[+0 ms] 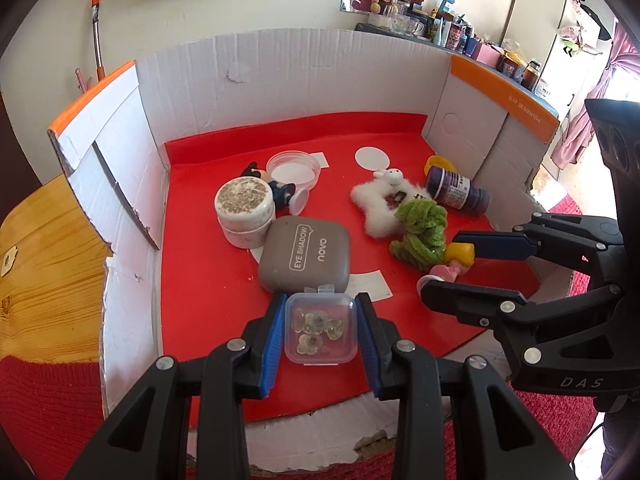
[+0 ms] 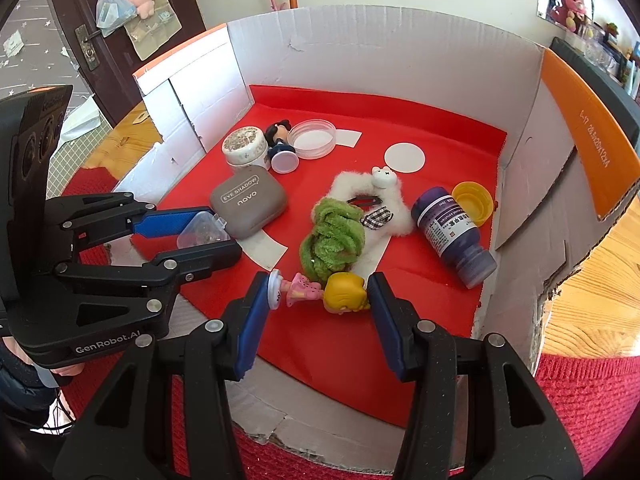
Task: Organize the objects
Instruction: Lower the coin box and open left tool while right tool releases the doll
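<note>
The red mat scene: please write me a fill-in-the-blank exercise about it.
1. The left gripper has its fingers around a small clear ____.
2. The purple bottle lies on its ____.
3. The grey case reads EYE ____.
4. The doll between the right gripper fingers has ____ hair.

Missing: box; side; SHADOW; yellow

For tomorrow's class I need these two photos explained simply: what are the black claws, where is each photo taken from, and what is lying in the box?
The black claws are hand-held grippers, one in each of a person's hands; no robot arm is involved. Each photo comes from a camera on one gripper, looking along its fingers. The left gripper brackets a small clear box of beads. The right gripper straddles a yellow-haired doll lying on the red mat; whether either grips is unclear. Also there: a grey eye-shadow case, white jar, green fluffy toy and purple bottle.
</note>
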Demonstrator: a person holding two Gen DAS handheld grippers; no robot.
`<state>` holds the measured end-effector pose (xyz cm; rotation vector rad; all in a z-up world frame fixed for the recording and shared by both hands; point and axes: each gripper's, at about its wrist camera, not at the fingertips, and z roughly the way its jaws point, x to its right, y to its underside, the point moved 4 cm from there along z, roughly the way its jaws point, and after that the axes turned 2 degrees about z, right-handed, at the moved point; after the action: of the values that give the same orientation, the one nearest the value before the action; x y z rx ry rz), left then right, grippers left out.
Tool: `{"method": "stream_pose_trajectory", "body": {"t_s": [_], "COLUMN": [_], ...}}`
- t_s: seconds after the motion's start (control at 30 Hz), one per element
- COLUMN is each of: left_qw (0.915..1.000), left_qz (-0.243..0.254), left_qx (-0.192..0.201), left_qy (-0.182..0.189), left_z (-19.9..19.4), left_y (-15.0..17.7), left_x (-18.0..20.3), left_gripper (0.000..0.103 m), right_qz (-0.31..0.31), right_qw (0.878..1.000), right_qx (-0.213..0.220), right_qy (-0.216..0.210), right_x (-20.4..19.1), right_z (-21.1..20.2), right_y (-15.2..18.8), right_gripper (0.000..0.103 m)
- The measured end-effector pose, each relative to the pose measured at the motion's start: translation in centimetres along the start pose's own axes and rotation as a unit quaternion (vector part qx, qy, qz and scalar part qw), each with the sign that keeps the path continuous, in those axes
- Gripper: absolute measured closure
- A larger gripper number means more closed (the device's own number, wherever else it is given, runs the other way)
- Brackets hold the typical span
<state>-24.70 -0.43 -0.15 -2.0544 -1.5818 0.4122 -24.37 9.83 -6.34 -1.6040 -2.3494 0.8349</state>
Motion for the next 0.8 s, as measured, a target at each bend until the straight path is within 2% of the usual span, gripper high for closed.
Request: {"method": "stream_pose_trajectory", "body": {"t_s": [0.2, 0.33, 0.43, 0.53, 0.63, 0.8], "left_qw": [1.0, 1.0, 0.9999, 0.9999, 0.9996, 0.9994], "left_qz": [0.0, -0.001, -0.002, -0.001, -0.002, -0.01], "left_qx": [0.001, 0.005, 0.01, 0.016, 0.024, 0.031], "left_qy": [-0.002, -0.002, -0.002, -0.005, -0.012, -0.015], "left_z": [-0.1, -0.3, -0.6, -0.9, -1.3, -1.7], "left_y": [0.0, -0.1, -0.1, -0.2, -0.1, 0.0], "left_x": [0.0, 0.1, 0.1, 0.2, 0.3, 0.1], "left_gripper": [0.067, 0.06, 0.058, 0.057, 0.048, 0.047], "right_qz": [0.003, 0.006, 0.009, 0.009, 0.007, 0.009], "right_qw": [1.0, 1.0, 1.0, 1.0, 1.0, 0.999], "right_qx": [0.003, 0.007, 0.014, 0.021, 0.03, 0.044], "right_qy": [-0.006, -0.008, -0.01, -0.009, -0.002, 0.003], "right_x": [0.1, 0.1, 0.2, 0.2, 0.0, -0.2], "right_z": [-0.1, -0.4, -0.7, -1.2, -1.8, -2.5], "right_y": [0.1, 0.1, 0.1, 0.1, 0.2, 0.3], "right_gripper": [0.055, 0.055, 0.054, 0.051, 0.045, 0.041]}}
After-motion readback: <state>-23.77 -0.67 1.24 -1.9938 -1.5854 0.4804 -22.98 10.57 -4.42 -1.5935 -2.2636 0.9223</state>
